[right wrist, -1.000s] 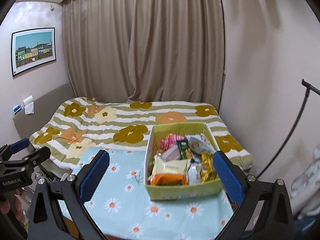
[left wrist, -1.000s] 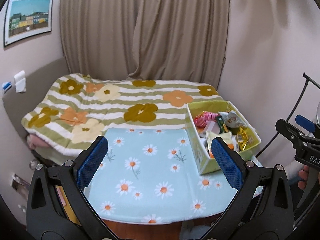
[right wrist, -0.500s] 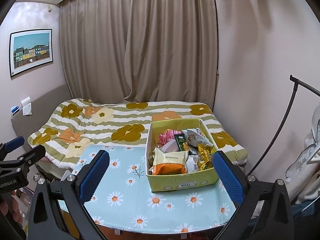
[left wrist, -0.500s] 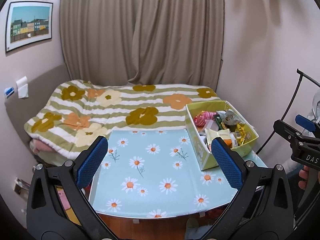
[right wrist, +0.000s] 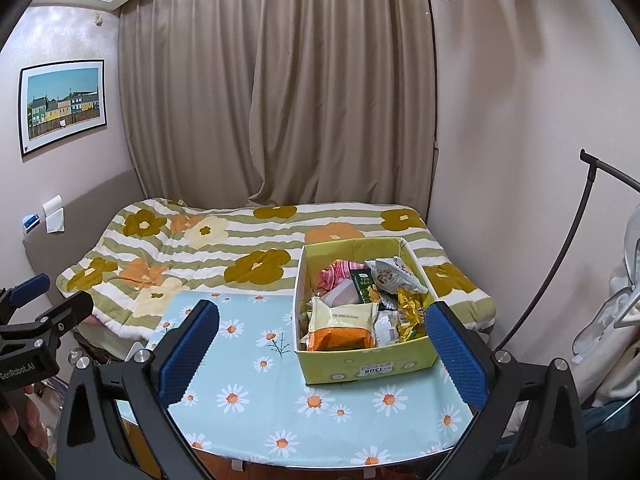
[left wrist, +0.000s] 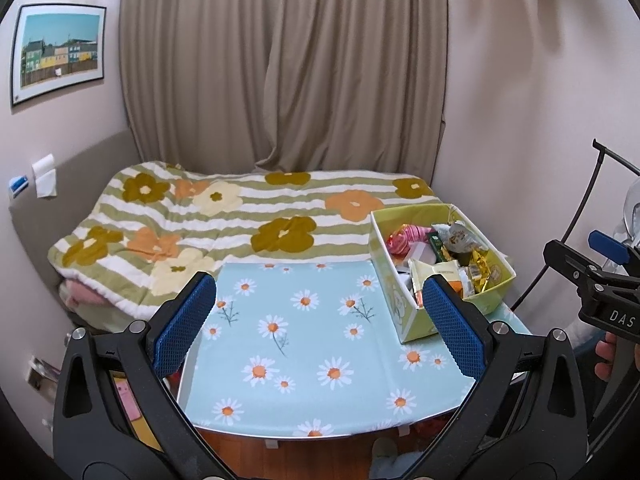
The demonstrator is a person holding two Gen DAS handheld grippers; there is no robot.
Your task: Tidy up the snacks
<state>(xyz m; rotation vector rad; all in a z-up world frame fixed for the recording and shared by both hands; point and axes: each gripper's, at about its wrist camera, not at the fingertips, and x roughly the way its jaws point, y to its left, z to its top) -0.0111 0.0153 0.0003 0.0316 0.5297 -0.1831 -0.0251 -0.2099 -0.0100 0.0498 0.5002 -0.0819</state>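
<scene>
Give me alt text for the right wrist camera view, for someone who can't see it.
An open right gripper, holding nothing, faces a yellow-green cardboard box crammed with snack packets on a daisy-print table. Behind are a flower-patterned bed and closed beige curtains.

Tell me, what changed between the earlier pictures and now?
Both tongs, left and right, pulled back and up from the table, so more of it shows. Nothing was gripped or released. Both stayed open and empty; the box of snacks stayed in place.
</scene>
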